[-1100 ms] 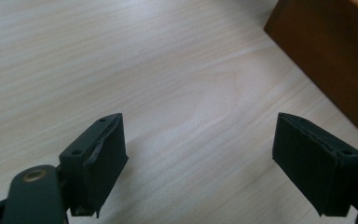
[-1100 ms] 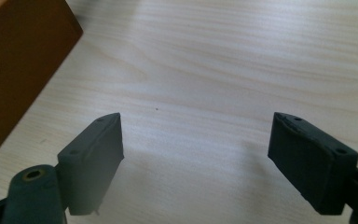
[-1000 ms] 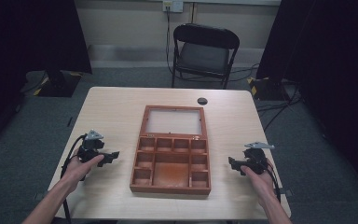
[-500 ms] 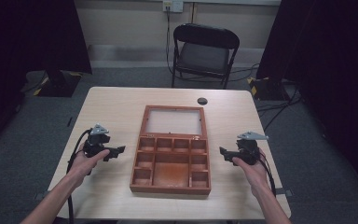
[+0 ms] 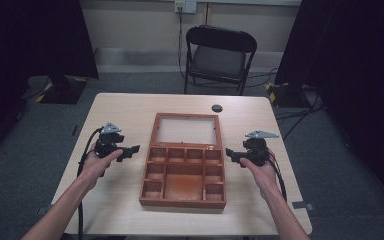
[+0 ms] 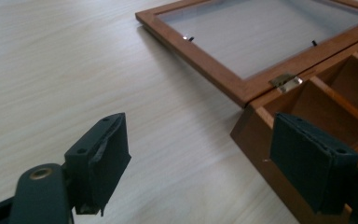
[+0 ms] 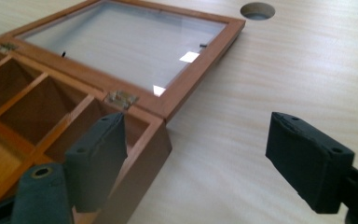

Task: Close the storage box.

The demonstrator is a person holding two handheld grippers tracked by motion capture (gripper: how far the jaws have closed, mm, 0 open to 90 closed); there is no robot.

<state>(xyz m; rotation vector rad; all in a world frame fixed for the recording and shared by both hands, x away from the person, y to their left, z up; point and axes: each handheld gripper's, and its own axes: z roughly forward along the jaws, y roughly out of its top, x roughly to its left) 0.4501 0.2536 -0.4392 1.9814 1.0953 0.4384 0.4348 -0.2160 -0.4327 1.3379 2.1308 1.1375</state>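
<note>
On table, left gripper and right gripper moved inward to box; jaws narrowing slightly, released, empty; lid likely next.

Black folding chair behind pale wood worktop; round dark cable hole near far edge.

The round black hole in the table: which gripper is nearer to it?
Right. The right gripper is beside the wooden box, below and slightly right of the hole. The left gripper is across the box, farther off.
</note>
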